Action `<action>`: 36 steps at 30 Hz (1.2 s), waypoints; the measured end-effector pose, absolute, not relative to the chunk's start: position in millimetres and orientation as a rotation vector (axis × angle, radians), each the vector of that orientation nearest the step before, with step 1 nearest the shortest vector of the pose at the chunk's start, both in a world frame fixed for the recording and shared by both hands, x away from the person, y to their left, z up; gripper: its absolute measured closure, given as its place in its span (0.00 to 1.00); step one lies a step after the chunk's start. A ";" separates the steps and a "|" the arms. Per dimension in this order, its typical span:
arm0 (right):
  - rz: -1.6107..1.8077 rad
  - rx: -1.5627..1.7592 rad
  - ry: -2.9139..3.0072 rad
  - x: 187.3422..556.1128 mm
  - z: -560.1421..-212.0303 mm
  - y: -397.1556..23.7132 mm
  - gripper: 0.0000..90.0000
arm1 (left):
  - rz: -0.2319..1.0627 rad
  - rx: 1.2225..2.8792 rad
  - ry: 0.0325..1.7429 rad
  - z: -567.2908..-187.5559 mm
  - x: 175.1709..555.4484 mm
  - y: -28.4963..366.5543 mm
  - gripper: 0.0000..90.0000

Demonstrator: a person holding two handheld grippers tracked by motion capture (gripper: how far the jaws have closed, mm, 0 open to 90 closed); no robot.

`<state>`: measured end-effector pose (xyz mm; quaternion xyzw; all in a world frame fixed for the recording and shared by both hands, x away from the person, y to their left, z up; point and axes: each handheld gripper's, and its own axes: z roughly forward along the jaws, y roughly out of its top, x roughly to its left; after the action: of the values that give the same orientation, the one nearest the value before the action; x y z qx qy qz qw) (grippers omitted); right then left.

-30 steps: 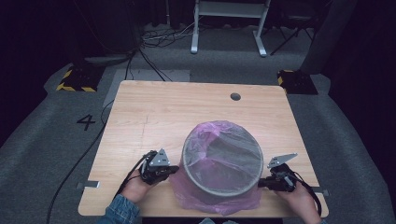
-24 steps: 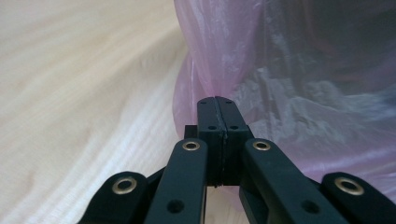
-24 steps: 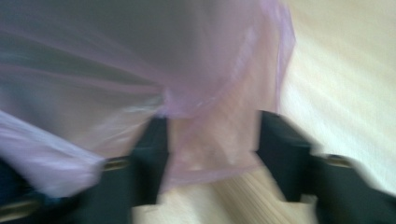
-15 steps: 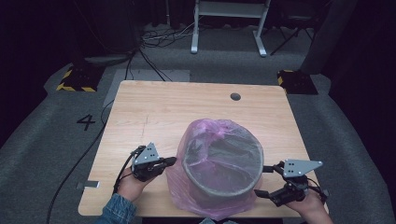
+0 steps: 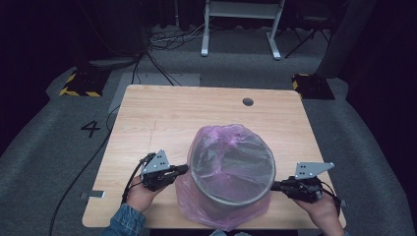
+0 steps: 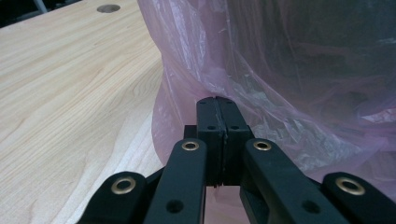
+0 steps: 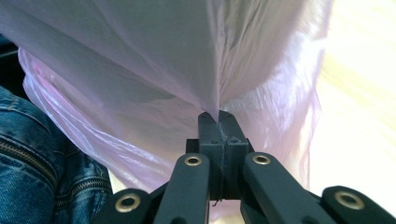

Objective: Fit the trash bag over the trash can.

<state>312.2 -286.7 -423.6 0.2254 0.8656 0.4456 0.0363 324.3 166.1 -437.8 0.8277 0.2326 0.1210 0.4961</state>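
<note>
Wooden table: both claws, left and right, pinch the pink bag, hands higher than before.

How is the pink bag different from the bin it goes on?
The pink bag is thin, wrinkly and see-through; the bin is stiff, grey and smooth-rimmed. The bag hangs loose and baggy down the outside, while the bin keeps its round shape. The bag is pinched on each side by the left gripper and the right gripper; the bin isn't gripped. Both sit together near the front edge of the table.
</note>
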 end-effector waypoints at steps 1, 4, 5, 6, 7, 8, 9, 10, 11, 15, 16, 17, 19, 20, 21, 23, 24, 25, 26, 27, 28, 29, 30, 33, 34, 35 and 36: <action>1.348 0.712 2.669 312.7 -425.6 -288.9 1.00 | 0.292 2.007 0.566 -438.1 323.9 165.9 0.99; 1.254 0.765 2.725 316.4 -436.6 -293.4 1.00 | 0.269 2.039 0.564 -443.0 325.3 162.9 0.99; 1.215 0.797 2.755 318.6 -441.8 -293.7 1.00 | 0.270 2.064 0.567 -445.7 325.5 159.7 0.99; 1.172 0.814 2.775 319.9 -447.2 -293.1 1.00 | 0.279 2.093 0.563 -448.2 325.5 156.6 0.99; 1.132 0.822 2.792 320.9 -451.8 -292.2 1.00 | 0.280 2.102 0.559 -450.6 325.5 154.4 0.99; 1.110 0.830 2.799 321.6 -455.0 -291.8 1.00 | 0.268 2.098 0.564 -452.7 325.7 153.6 0.99; 1.100 0.843 2.802 322.2 -456.4 -291.5 1.00 | 0.278 2.110 0.586 -454.8 326.4 153.0 0.99; 1.089 0.852 2.794 322.6 -456.8 -291.2 1.00 | 0.290 2.133 0.608 -457.1 327.6 152.6 0.99; 1.077 0.866 2.784 322.9 -457.5 -290.5 1.00 | 0.270 2.124 0.616 -459.3 328.0 153.4 0.99; 1.079 0.895 2.813 323.7 -461.8 -286.0 1.00 | 0.233 2.097 0.578 -458.3 322.8 158.0 0.99; 1.052 0.884 2.828 322.8 -462.1 -284.6 1.00 | 0.235 2.085 0.564 -457.4 320.7 158.9 0.99; 1.022 0.875 2.825 322.2 -462.8 -283.9 1.00 | 0.248 2.080 0.571 -456.2 319.3 159.4 0.99; 1.003 0.904 2.814 324.6 -464.6 -286.8 1.00 | 0.267 2.066 0.590 -455.6 320.8 161.3 0.99; 1.004 0.930 2.806 326.6 -465.5 -289.2 1.00 | 0.266 2.056 0.604 -456.1 322.6 162.5 0.99; 1.024 0.952 2.804 328.0 -466.3 -291.0 1.00 | 0.270 2.048 0.610 -456.2 323.3 163.4 0.99; 1.060 0.920 2.805 326.8 -465.7 -292.2 0.91 | 0.348 2.019 0.639 -455.1 320.3 166.6 0.92; 1.101 0.875 2.791 323.8 -463.5 -292.7 0.78 | 0.393 1.989 0.664 -453.5 318.6 169.8 0.80; 1.141 0.826 2.769 320.1 -460.0 -294.0 0.66 | 0.414 1.955 0.681 -450.7 318.3 174.6 0.70; 1.170 0.784 2.736 316.3 -455.9 -295.8 0.57 | 0.419 1.920 0.696 -447.2 318.3 180.0 0.64; 1.188 0.749 2.718 312.7 -451.7 -298.1 0.51 | 0.432 1.892 0.709 -443.7 318.1 184.9 0.60; 1.196 0.728 2.700 309.4 -447.7 -300.7 0.46 | 0.445 1.877 0.721 -440.7 317.8 188.4 0.56; 1.194 0.717 2.679 307.1 -443.9 -303.4 0.44 | 0.457 1.878 0.733 -438.5 317.6 191.3 0.53; 1.193 0.718 2.659 304.8 -440.3 -306.1 0.42 | 0.465 1.882 0.746 -437.3 317.4 193.3 0.52; 1.223 0.730 2.633 301.2 -430.4 -314.4 0.40 | 0.512 1.919 0.799 -439.7 316.8 197.8 0.49; 1.239 0.746 2.610 299.7 -426.7 -317.4 0.38 | 0.522 1.928 0.822 -442.3 317.3 199.8 0.49; 1.262 0.763 2.583 298.3 -422.7 -320.4 0.38 | 0.531 1.941 0.842 -445.3 318.3 202.2 0.49; 1.290 0.778 2.560 297.2 -418.4 -322.9 0.38 | 0.541 1.958 0.868 -448.6 319.2 204.4 0.49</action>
<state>297.2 -322.9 -418.4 0.2609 0.8588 0.4325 0.0856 319.2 204.4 -448.6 0.7916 0.3509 0.2188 0.4498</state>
